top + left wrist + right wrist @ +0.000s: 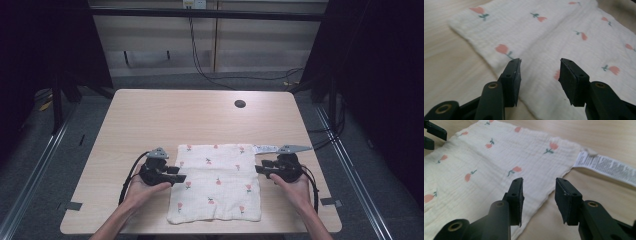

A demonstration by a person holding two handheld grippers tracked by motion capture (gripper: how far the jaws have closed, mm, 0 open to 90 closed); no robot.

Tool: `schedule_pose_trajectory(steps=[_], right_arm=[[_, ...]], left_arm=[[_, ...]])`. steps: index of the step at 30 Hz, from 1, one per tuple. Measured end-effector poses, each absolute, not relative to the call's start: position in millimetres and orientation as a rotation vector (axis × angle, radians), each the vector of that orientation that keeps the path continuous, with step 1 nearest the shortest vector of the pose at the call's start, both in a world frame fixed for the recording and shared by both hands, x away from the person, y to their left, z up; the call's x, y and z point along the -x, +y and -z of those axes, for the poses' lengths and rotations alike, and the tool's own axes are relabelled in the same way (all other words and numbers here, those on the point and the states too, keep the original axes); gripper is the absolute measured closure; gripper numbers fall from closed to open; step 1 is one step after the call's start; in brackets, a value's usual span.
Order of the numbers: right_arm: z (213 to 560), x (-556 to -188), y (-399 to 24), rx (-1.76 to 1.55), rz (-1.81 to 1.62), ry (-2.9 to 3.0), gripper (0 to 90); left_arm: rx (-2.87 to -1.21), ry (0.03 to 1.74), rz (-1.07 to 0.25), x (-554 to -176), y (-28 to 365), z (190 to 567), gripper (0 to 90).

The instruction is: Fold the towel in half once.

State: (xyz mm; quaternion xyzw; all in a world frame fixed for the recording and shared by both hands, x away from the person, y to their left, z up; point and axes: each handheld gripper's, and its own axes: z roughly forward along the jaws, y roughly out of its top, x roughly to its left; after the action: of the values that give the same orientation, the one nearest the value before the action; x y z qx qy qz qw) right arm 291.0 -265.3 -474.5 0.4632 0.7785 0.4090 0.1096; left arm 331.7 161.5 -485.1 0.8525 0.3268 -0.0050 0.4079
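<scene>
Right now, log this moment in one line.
work: cloth folding | floral cloth: folded flat on table | left gripper: open, at left edge | right gripper: open, at right edge

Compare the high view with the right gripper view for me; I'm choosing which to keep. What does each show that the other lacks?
High view alone: the person's hands, the table's far edge with its dark hole, and the floor cables.

Right gripper view alone: the label's print, the cloth's weave, and the right gripper's jaws apart with nothing between.

Both: the cloth, the label, and the left gripper.
</scene>
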Motion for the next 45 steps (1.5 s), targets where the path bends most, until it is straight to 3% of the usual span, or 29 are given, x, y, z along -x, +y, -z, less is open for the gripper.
schedule_pose_trajectory(steps=[3,9,14,18,24,35,36,41,42,45], right_arm=[[472.4,-301.8,-267.4,-1.340,-1.232,2.300,57.5],[469.7,-329.1,-271.9,-1.349,-1.209,2.303,53.1],[453.5,-346.8,-269.1,-1.347,-1.231,2.247,58.8],[451.2,-357.6,-264.2,-1.325,-1.206,2.260,61.7],[482.9,-383.1,-263.7,-1.385,-1.146,2.344,62.2],[496.8,-401.4,-255.3,-1.415,-1.022,2.378,63.7],[499.0,-400.4,-254.1,-1.407,-1.001,2.370,66.6],[498.4,-400.1,-253.1,-1.394,-0.978,2.375,75.2],[497.4,-398.9,-250.1,-1.370,-0.944,2.388,81.6],[497.5,-398.4,-248.4,-1.378,-0.954,2.394,84.4]], left_arm=[[-2.135,0.849,-0.084,-335.0,165.1,477.7,50.3],[-2.117,0.822,-0.101,-354.6,164.7,469.1,47.4],[-2.119,0.834,-0.059,-374.5,165.7,477.8,53.4],[-2.115,0.864,-0.057,-381.0,168.9,479.2,52.9],[-2.102,0.896,-0.095,-393.4,171.1,484.8,52.6],[-2.104,0.933,-0.109,-407.9,172.8,492.4,50.1],[-2.111,0.930,-0.159,-408.4,171.2,493.9,49.1],[-2.089,0.966,-0.114,-416.6,170.1,503.4,48.8],[-2.064,0.981,-0.121,-418.8,169.1,506.3,49.4],[-2.044,0.983,-0.100,-420.9,168.2,507.7,48.2]])
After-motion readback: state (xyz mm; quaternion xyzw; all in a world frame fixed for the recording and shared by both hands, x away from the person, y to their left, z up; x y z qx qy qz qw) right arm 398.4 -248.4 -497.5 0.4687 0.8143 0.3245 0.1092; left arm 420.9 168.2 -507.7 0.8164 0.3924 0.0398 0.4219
